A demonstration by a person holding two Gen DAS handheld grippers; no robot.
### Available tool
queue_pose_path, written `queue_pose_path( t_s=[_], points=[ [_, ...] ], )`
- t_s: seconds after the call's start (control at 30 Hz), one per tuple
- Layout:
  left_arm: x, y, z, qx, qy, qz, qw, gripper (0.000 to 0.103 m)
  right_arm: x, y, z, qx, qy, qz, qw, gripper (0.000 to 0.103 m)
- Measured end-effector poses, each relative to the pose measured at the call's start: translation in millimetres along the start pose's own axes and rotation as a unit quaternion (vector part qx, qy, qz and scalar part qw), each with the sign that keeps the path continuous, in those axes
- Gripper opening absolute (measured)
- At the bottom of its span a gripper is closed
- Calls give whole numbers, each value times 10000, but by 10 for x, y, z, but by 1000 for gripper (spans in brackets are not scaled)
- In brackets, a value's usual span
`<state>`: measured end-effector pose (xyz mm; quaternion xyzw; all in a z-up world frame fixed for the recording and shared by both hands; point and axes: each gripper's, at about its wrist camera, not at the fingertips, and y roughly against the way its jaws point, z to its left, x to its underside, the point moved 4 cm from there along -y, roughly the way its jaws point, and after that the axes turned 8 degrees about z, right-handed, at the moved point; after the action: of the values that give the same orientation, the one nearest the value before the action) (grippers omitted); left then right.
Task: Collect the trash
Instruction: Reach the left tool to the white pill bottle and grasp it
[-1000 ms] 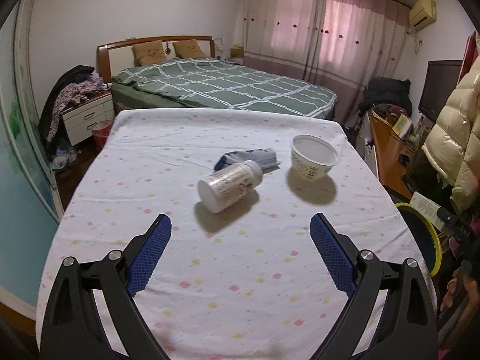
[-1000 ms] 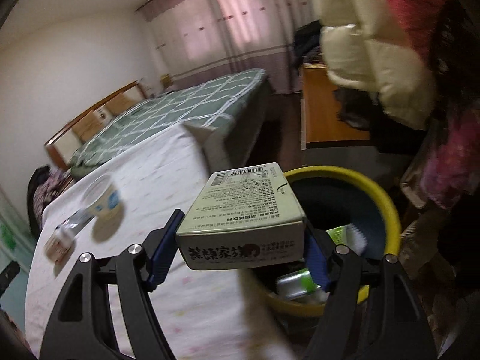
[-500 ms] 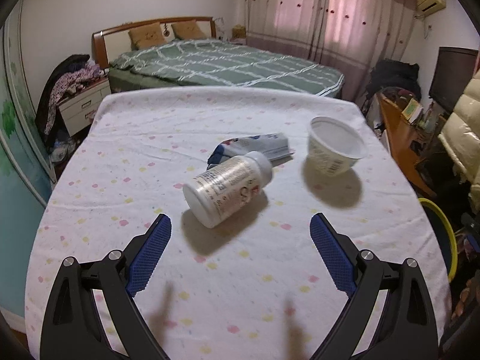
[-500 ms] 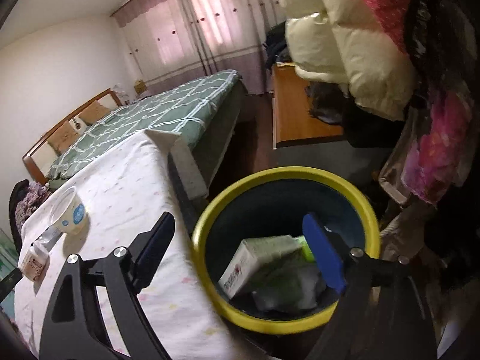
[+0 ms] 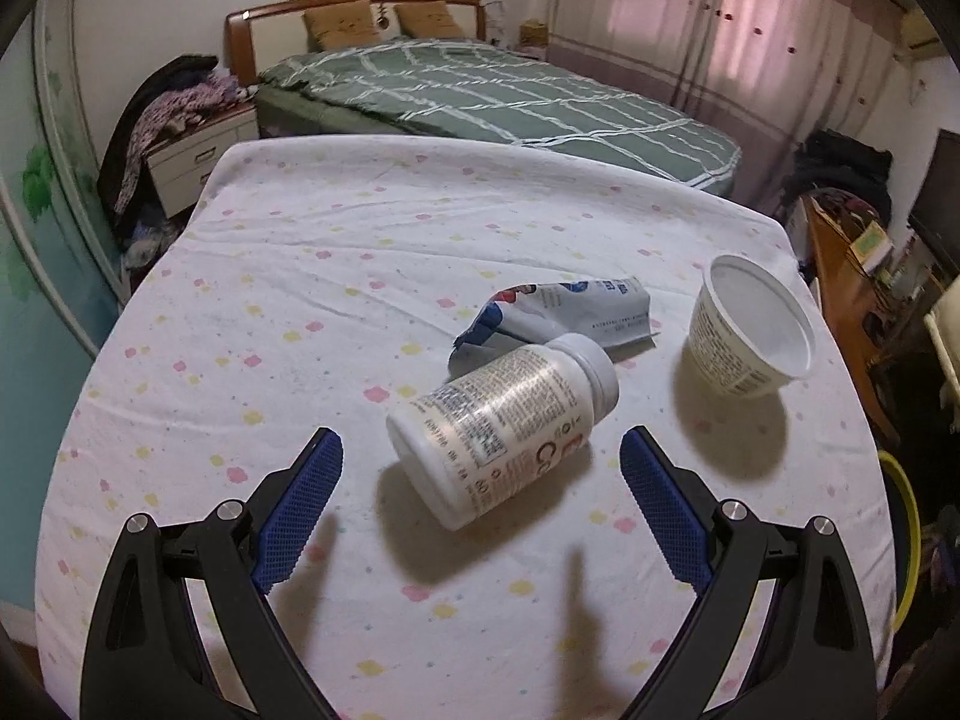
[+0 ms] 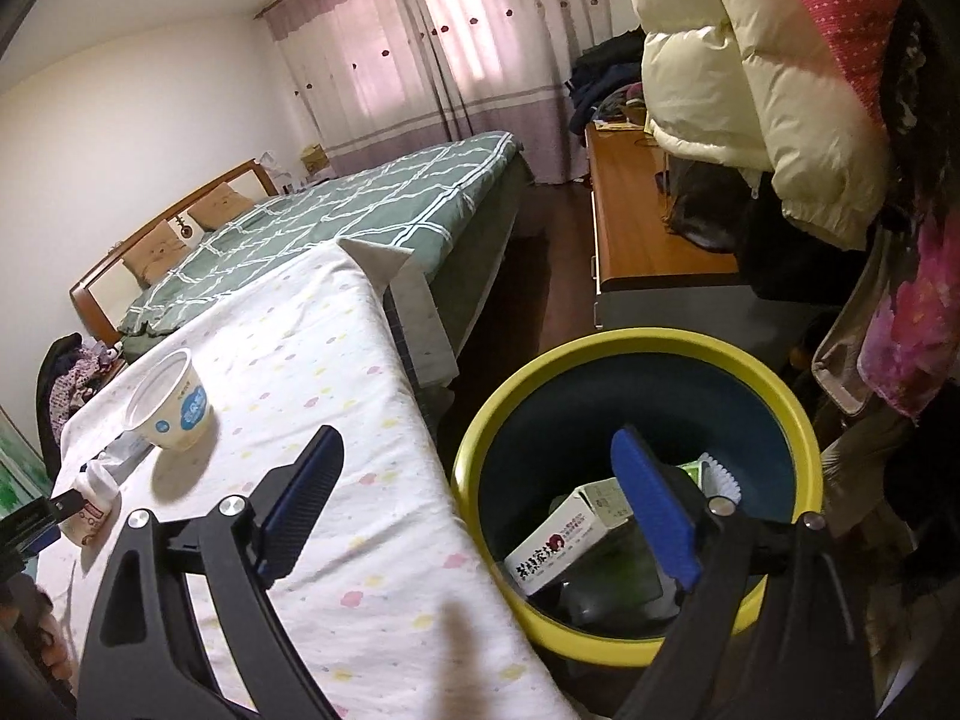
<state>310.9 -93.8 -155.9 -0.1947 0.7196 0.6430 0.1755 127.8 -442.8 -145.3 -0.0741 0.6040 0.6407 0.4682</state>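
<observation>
The left gripper (image 5: 480,474) hangs with jaws wide apart and empty over a white bottle (image 5: 501,427) lying on the counter (image 5: 288,300); its small print is unreadable. Behind it lie a crumpled wrapper (image 5: 558,318) and an empty printed cup (image 5: 750,327). The right gripper (image 6: 477,495) has empty jaws, opening, above the yellow-rimmed bin (image 6: 600,348), where a box (image 6: 564,540) with Chinese lettering rests.

Black angular gripper arms with silver screws and blue textured fingers (image 5: 300,510) on both tools.
</observation>
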Motion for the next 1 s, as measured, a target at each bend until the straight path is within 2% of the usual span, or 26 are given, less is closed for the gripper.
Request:
queue_pose_path(
  t_s=[0.13,0.23,0.5,0.6,0.67,0.87,1.0],
  points=[
    [-78,-55,-62,-11,213,69,9997,94,-2,-2,1,-61,-15,6,10000,86],
    [-129,-99,-139,-261,272,54,9993,97,-4,-8,-11,-121,-42,25,9999,86],
    [-196,-309,-171,-507,521,225,9971,97,-7,-49,-34,-270,-92,100,9995,86],
    [-199,-380,-139,-493,586,283,9967,96,-7,-59,-39,-333,-112,129,9993,86],
    [-202,-408,-116,-457,595,282,9968,91,-11,-70,-51,-362,-136,156,9991,86],
    [-155,-380,-129,-329,441,237,9982,91,-14,-78,-65,-443,-169,172,9987,86],
    [-82,-225,-198,-270,290,113,9992,91,-15,-62,-61,-458,-168,134,9987,86]
  ],
)
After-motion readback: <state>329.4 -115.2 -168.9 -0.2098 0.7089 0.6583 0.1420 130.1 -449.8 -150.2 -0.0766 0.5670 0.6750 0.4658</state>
